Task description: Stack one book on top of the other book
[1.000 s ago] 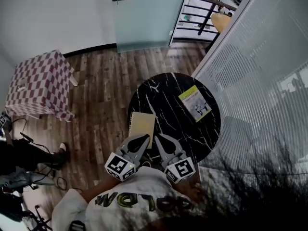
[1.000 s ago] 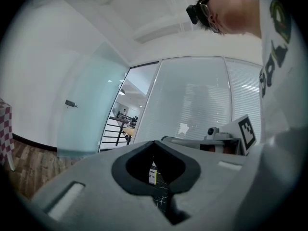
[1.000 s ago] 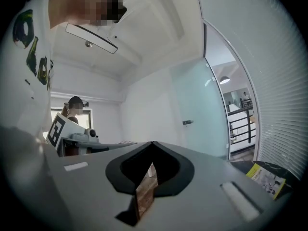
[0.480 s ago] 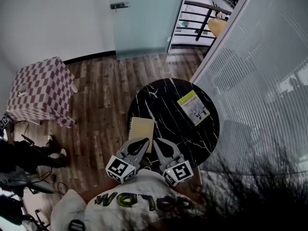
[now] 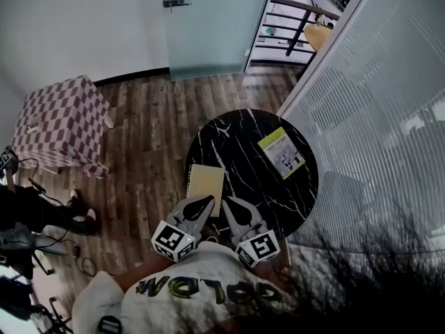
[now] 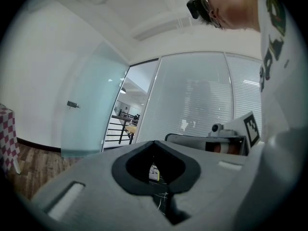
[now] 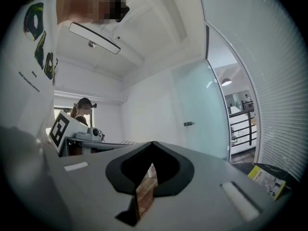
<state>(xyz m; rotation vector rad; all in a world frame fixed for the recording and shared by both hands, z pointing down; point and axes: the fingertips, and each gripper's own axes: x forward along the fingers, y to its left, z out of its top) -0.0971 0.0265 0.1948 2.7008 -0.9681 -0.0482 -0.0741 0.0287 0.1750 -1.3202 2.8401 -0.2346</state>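
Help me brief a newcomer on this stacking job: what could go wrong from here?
1. The tan book lies at the table rim, seemingly overhanging; a nudge could tip it onto the floor.
2. The green book lies flat, and the left claw and right claw are shut; a careless approach could just slide it.
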